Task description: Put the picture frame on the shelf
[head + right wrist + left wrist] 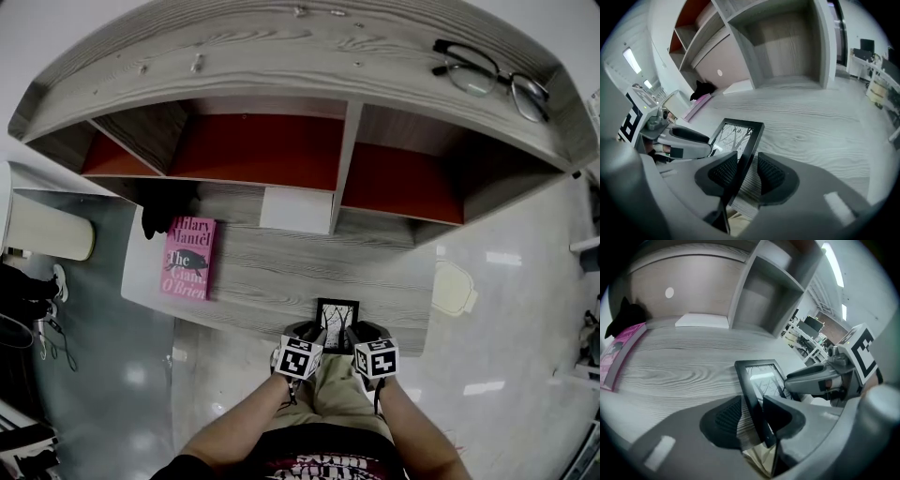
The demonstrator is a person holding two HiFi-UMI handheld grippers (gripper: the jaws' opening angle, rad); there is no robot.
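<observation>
Picture frame (337, 312): seen at the near edge of the desk (281, 272), tilted, below the shelf (253, 150); not yet placed in a compartment.
Left gripper (754, 416): released; the frame's left edge is straddled, and desk grain is seen in the gap beside the outer pad.
Right gripper (747, 171): released; the frame's right edge is straddled, and a gap is seen beside the outer pad.
Head view only: glasses (490, 80) are shown on the shelf's top board, and both marker cubes are seen side by side.
Gripper views only: the pad gaps are shown; the frame's tree print is made out.
Book (189, 258): pink, laid flat at the desk's left, with a black object (167, 208) just behind it.
Contact with desk: cannot be told.
</observation>
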